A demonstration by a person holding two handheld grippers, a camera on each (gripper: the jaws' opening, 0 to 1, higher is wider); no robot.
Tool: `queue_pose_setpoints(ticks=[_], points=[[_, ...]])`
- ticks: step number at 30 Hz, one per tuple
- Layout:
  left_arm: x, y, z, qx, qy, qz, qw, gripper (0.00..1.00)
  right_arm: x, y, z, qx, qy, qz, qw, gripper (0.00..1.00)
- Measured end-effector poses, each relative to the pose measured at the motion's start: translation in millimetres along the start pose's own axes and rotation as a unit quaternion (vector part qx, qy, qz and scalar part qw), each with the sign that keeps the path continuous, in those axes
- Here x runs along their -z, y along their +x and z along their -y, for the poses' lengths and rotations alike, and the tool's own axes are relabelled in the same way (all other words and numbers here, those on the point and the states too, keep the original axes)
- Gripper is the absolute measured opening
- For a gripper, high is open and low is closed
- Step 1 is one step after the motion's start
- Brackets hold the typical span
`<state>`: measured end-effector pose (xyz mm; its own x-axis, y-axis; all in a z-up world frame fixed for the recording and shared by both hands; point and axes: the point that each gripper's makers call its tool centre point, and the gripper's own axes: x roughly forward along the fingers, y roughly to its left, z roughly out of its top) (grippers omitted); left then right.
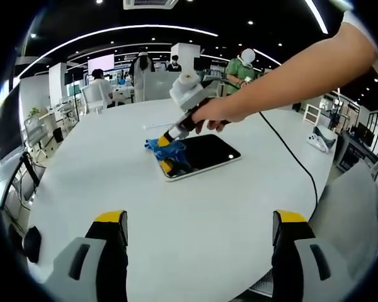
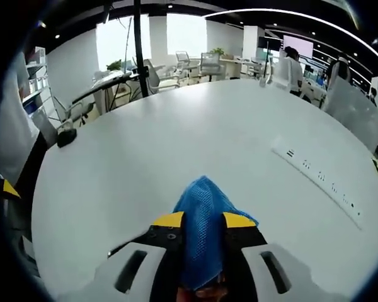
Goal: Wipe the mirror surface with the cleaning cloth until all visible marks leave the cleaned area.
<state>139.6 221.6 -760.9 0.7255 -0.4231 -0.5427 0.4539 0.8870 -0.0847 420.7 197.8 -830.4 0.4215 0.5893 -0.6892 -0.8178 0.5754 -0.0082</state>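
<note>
The mirror (image 1: pixel 200 155) lies flat on the white bench (image 1: pixel 176 220), a dark rectangular slab with a pale rim. It serves as the landmark for all positions below.

**Cloth.** The cleaning cloth (image 2: pixel 203 226) is blue mesh fabric, bunched into a wad. In the left gripper view it rests at the mirror's left end, overlapping the corner of the glass. It appears light, soft and compliant; it likely deforms under pressure and may slide out of a loose pinch. Hold it deep in the bunch, as now, not by a loose edge.

**Right gripper.** The right gripper (image 2: pixel 203 220) is clamped on the cloth, with fabric bulging past the yellow tips. A hand (image 1: pixel 217 114) carries it above the mirror's left end, tips angled down onto the cloth.

**Left gripper.** The left gripper (image 1: pixel 201 221) stands with jaws wide apart and nothing between them, well short of the mirror on the near side.

**Mirror handling.** The mirror looks thin, rigid and smooth, probably fragile and liable to skate on the bench under a sideways stroke. Bracing its rim with the left gripper would likely steady it. Marks on the glass cannot be resolved.

A power strip (image 2: pixel 318 177) lies on the bench beyond the mirror.
</note>
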Motion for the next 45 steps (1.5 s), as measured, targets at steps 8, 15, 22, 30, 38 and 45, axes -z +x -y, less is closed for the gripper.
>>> queue_pose_setpoints(ticks=[8,15,22,30,38,45], points=[[-0.5,-1,0.6,0.002,0.004,-0.001,1.0,0.96,6.2,-1,-6,-0.006,0.004,-0.016,0.9998,0.04],[1.3,-3,0.8,0.002,0.005,-0.004,1.0,0.95,10.6,6,-8,-0.003,0.003,-0.029,0.9996,0.03],[1.0,-3,-1.2,0.0,0.004,-0.002,1.0,0.95,11.5,13,-7,0.002,-0.018,-0.031,0.9994,0.11],[2.8,-2,-3.0,0.0,0.001,-0.003,1.0,0.95,10.9,18,0,0.014,-0.007,-0.029,0.9995,0.05],[2.5,-1,-3.4,0.0,0.0,-0.003,1.0,0.95,13.6,14,-2,0.018,-0.019,-0.026,0.9993,0.03],[1.6,-3,-5.0,-0.004,-0.002,-0.002,1.0,0.95,13.2,12,-3,0.017,-0.026,-0.028,0.9991,0.03]])
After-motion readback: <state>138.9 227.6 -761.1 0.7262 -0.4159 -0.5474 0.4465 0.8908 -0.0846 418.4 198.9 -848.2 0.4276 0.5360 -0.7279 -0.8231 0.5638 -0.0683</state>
